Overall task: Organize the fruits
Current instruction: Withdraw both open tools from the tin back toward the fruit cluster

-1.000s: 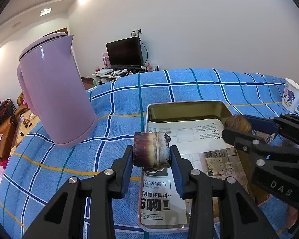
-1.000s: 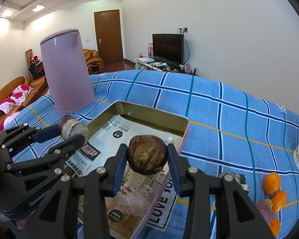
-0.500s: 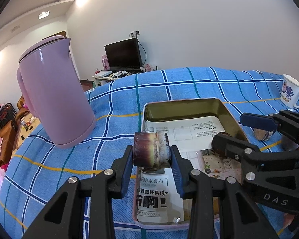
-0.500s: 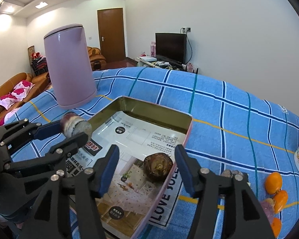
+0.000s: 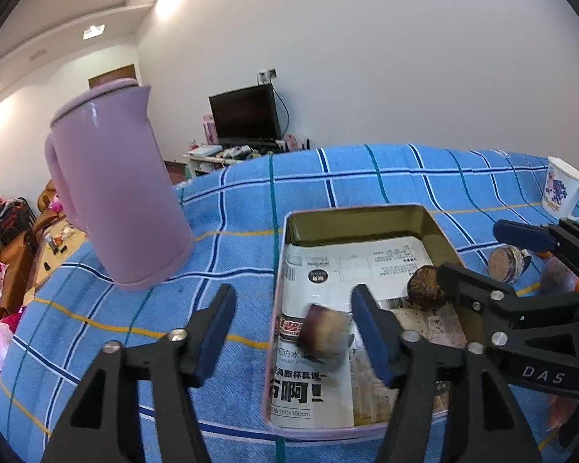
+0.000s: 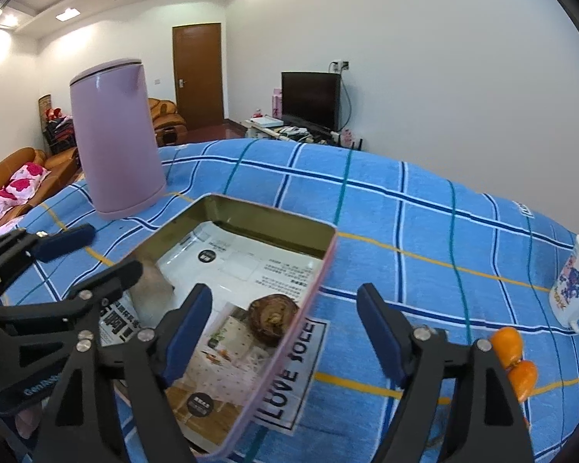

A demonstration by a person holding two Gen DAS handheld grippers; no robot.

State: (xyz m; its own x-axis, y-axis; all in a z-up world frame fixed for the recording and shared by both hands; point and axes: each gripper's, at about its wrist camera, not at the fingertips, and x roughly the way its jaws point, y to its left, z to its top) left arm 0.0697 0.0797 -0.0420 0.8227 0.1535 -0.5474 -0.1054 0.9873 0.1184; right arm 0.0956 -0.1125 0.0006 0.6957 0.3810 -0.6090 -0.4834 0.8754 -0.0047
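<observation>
Both hand-held grippers w/ jaws apart, holding nothing. Left hand-held gripper point(image 5: 291, 320) sits over the near-left part of the tin tray point(image 5: 366, 214), and a blurred brown fruit piece point(image 5: 325, 335) shows just below and between its fingers, on or just above the paper lining; blur too strong to say if it's at rest. Right hand-held gripper point(image 6: 285, 326) hangs over the tray's right rim point(image 6: 320, 270), w/ a round brown fruit point(image 6: 272, 318) lying inside the tray near that rim, roughly between its fingers but lower. So 2 pieces are in the tray. What's left lies on the desk to the right of the tray: another brown cut piece point(image 5: 507, 264) near the right gripper in the left view, plus small orange fruits point(image 6: 515, 360) at the right edge of the right view, just outside its right finger. Those sit clearly closer to the right hand, so next pick prob. falls to it, swinging right, away from the tray. Purple kettle point(image 6: 115, 135) and mug point(image 6: 573, 281) stand well apart from all this.
</observation>
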